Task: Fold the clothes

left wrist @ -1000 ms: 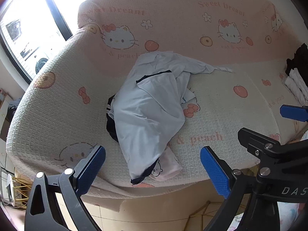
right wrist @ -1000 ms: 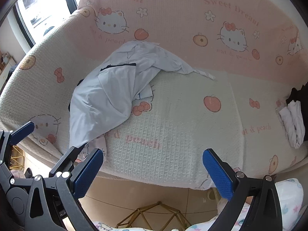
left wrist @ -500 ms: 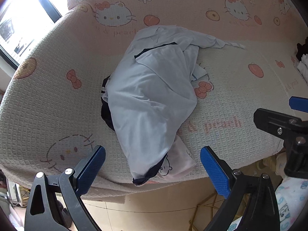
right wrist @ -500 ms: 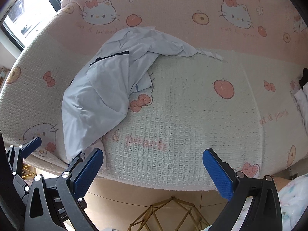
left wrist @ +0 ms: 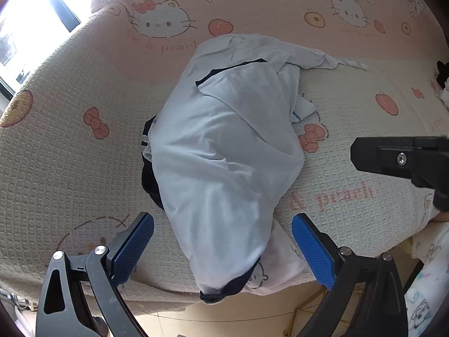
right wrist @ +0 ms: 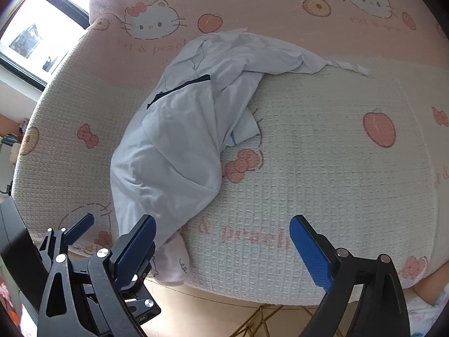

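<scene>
The pale blue shirt (left wrist: 224, 151) lies crumpled in a long heap on my sofa, its upper part climbing the backrest and its lower end hanging over the front edge of the seat. A dark garment (left wrist: 148, 174) peeks out from beneath its left side, and a pinkish-white printed piece (left wrist: 277, 264) sticks out under the bottom hem. One twisted sleeve (right wrist: 331, 63) trails off to the right along the crease of the patterned sofa cover (right wrist: 322, 151).

My left tool (left wrist: 223, 248) hangs with its blue pads spread wide, framing the shirt's lower end, pinching nothing. My right tool (right wrist: 223, 248) is spread just as wide, over bare cover to the right of the shirt, empty too.

The risk I see is in the layering: if I close low on that hanging hem, I may catch the printed piece or the dark garment along with it and drag the whole pile. The shirt is also bunched on itself, so one grab could lift a fold, not an edge.
</scene>
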`<state>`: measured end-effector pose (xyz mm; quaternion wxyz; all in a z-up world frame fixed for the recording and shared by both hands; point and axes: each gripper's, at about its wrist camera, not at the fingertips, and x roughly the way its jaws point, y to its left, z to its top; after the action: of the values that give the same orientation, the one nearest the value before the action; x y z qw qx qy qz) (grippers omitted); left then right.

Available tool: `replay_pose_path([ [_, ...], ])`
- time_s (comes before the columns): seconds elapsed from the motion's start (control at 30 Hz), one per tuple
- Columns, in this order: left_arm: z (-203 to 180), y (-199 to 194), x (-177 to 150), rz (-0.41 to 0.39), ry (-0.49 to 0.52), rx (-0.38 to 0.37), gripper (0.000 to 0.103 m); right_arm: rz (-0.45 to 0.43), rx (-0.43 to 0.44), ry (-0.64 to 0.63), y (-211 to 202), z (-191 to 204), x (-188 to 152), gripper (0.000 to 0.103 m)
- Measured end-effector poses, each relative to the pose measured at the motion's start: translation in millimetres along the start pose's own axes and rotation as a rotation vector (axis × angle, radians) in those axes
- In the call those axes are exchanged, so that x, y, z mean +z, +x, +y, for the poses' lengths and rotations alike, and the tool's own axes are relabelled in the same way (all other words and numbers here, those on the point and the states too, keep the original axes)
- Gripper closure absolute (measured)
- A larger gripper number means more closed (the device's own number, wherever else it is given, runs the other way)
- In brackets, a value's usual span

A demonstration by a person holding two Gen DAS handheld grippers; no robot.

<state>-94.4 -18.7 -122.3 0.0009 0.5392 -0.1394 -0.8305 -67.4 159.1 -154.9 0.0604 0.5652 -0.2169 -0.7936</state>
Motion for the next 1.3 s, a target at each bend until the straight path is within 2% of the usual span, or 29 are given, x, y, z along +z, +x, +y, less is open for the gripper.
replay_pose_path([
  [0.13, 14, 9, 10, -0.006, -0.023, 0.001, 0.003, 0.021, 0.103, 0.086, 16, -6, 6, 0.012],
  [0.2, 19, 16, 15, -0.005, -0.03, -0.003, 0.003, 0.031, 0.157, 0.135, 25, -10, 8, 0.019],
  [0.27, 22, 23, 19, 0.006, -0.032, 0.01, 0.003, 0.044, 0.192, 0.186, 36, -15, 11, 0.021],
  [0.37, 22, 33, 23, 0.017, -0.013, 0.062, 0.003, 0.08, 0.228, 0.239, 52, -19, 14, 0.023],
  [0.47, 20, 39, 23, 0.016, 0.004, 0.066, 0.003, 0.088, 0.234, 0.243, 60, -16, 14, 0.027],
  [0.7, 13, 50, 29, 0.054, 0.018, -0.015, 0.003, 0.14, 0.357, 0.338, 83, -16, 14, 0.027],
  [0.87, 8, 52, 34, 0.03, 0.051, -0.025, 0.003, 0.149, 0.353, 0.338, 95, -11, 14, 0.027],
  [1.07, 12, 51, 42, 0.005, 0.052, -0.058, 0.003, 0.157, 0.458, 0.402, 103, -7, 16, 0.027],
  [1.17, 8, 58, 44, 0.002, 0.11, -0.025, 0.003, 0.096, 0.542, 0.485, 105, -16, 6, 0.027],
  [1.23, 2, 66, 42, -0.025, 0.154, 0.008, 0.003, 0.081, 0.581, 0.527, 107, -21, 3, 0.033],
  [1.27, -1, 71, 40, -0.034, 0.175, 0.03, 0.003, 0.091, 0.571, 0.528, 108, -21, 4, 0.041],
  [1.3, -4, 74, 38, -0.039, 0.196, 0.047, 0.003, 0.095, 0.574, 0.526, 108, -20, 5, 0.044],
])
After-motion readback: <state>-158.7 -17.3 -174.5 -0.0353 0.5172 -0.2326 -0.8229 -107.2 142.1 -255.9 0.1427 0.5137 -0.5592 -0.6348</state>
